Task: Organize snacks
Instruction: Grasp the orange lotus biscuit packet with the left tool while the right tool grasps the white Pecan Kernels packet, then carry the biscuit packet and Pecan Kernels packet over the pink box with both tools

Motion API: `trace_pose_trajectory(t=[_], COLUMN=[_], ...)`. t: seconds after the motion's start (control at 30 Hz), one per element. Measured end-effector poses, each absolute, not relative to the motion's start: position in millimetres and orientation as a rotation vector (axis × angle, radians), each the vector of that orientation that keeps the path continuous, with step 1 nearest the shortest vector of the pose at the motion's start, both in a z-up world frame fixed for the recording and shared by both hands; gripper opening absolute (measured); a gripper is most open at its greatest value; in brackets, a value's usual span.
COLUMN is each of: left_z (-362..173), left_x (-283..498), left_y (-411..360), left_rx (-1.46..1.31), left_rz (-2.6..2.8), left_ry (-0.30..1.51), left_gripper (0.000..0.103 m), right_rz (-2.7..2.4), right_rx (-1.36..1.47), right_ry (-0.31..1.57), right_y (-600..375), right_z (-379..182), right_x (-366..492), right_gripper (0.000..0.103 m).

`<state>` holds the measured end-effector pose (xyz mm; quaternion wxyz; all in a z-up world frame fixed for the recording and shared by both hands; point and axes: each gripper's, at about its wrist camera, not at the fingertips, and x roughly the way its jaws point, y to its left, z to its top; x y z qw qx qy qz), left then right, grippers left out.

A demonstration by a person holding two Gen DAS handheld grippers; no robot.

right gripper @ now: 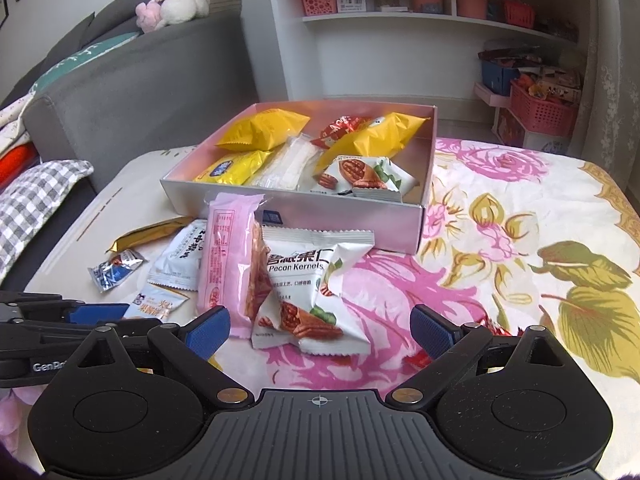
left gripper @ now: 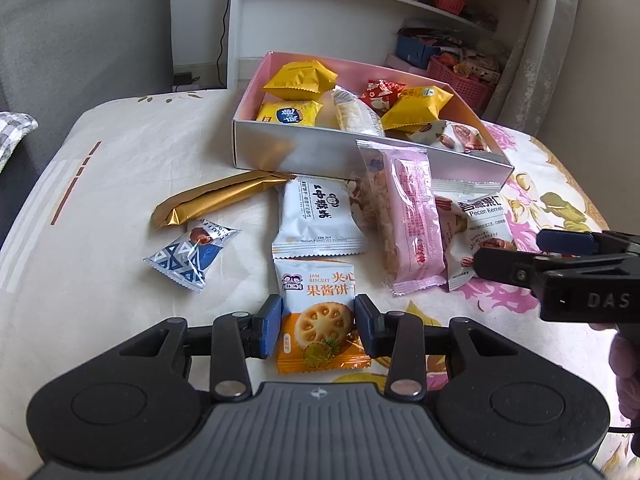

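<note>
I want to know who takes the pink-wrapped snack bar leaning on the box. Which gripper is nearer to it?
Right. The right gripper stands open just short of the pink-wrapped snack bar. The left gripper is shut on the jam biscuit packet, farther off.

The left gripper, black with two blue rubber pads, points down at a slant near the front edge of the table. Its pads squeeze both sides of a small orange and white jam biscuit packet. The right gripper (the same kind) also slants down, with its fingers spread wide and nothing between them.
</note>
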<state>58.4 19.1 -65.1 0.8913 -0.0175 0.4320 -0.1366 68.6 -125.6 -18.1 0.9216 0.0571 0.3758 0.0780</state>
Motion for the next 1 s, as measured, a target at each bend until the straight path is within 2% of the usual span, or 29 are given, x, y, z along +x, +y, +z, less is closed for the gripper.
trace_pose_trajectory(t=[0.33,0.47,0.57,0.67,0.73,0.77,1.0], left_z=[-66.9,-66.1,-65.0,-64.9,-64.6,-64.4,-62.5], left_x=[63.2,67.1,69.2,70.2,70.6,71.0,69.3], left_y=[20.9,20.5,23.0,25.3,25.7,25.5,24.1], left_rx=[-0.04,-0.04,-0.066,-0.082,-0.087,-0.088,-0.1], left_rz=[-0.305,-0.303,-0.291,-0.295,-0.296,-0.296,-0.31], left_ry=[0.898,0.904,0.921,0.925,0.926,0.928,0.945], left_gripper=[0.04,0.039,0.036,0.036,0.036,0.036,0.035], right_rz=[0.136,0.153,0.17,0.191,0.2,0.201,0.233], right_rx=[0.16,0.162,0.166,0.173,0.188,0.191,0.24], right_ry=[0.783,0.788,0.783,0.78,0.785,0.796,0.82], right_y=[-125.1,-123.1,-121.7,-120.8,-121.3,-121.4,-128.3], right_z=[-28.0,-30.2,-31.1,-30.6,-30.3,-30.6,-26.9], right_x=[88.7,93.8,95.2,96.5,96.9,98.3,100.1], right_gripper=[0.095,0.087,0.086,0.078,0.065,0.053,0.04])
